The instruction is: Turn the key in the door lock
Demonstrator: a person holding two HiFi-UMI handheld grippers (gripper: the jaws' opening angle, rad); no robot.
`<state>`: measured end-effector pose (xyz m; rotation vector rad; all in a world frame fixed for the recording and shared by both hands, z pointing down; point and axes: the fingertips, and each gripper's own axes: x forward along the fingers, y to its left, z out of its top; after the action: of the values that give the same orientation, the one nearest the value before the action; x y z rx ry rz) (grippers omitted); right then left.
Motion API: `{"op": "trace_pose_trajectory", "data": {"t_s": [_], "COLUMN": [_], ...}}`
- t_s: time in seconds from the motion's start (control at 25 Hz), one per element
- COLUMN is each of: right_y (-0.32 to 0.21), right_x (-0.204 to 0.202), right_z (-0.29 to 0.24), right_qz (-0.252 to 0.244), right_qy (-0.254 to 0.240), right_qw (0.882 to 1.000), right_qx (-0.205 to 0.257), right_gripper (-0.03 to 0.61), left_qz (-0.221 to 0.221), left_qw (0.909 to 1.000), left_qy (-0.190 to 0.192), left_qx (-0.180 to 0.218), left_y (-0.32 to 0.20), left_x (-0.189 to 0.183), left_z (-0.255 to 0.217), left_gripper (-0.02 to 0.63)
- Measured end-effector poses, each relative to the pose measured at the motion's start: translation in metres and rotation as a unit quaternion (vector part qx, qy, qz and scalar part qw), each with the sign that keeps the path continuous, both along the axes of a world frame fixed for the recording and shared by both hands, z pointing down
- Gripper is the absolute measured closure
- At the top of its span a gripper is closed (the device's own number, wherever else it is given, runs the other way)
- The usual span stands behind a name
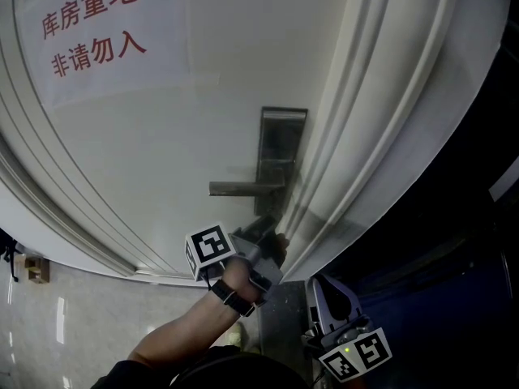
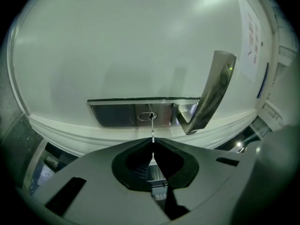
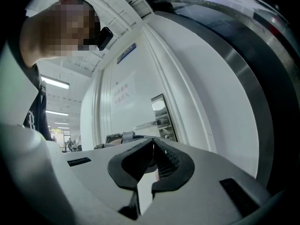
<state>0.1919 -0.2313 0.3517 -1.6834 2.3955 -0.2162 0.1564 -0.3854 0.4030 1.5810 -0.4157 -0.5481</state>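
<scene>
A steel lock plate (image 1: 282, 154) with a lever handle (image 1: 246, 188) sits on the white door (image 1: 162, 152). In the left gripper view the plate (image 2: 112, 114) lies crosswise, with the keyhole (image 2: 146, 116) at its middle. A thin key (image 2: 153, 130) sticks out of the keyhole, seen edge on. My left gripper (image 2: 153, 142) is shut on the key's bow, just below the handle (image 2: 213, 95). In the head view the left gripper (image 1: 274, 241) sits at the lock's lower end. My right gripper (image 1: 326, 292) hangs low, away from the door, shut and empty (image 3: 152, 142).
A paper notice with red characters (image 1: 93, 24) is taped to the upper door. The moulded door frame (image 1: 365, 136) runs along the right of the lock. Dark space lies beyond it at right. Pale tiled floor (image 1: 73, 322) shows lower left.
</scene>
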Motion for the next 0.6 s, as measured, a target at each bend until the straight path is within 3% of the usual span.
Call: {"op": "trace_pose_trajectory", "data": {"t_s": [0.6], "right_y": [-0.008], "right_x": [-0.001], "right_z": [0.001], "right_qz": [-0.004], "right_qy": [-0.002], "right_qw": [1.000], "right_qx": [-0.002], "right_gripper": [0.563], "left_qz": [-0.016], "left_qw": [0.9994], "left_qy": [-0.030], "left_qx": [0.003], "left_y": [-0.016], "left_x": [0.001], "left_z": [-0.002], "left_gripper": [0.604]}}
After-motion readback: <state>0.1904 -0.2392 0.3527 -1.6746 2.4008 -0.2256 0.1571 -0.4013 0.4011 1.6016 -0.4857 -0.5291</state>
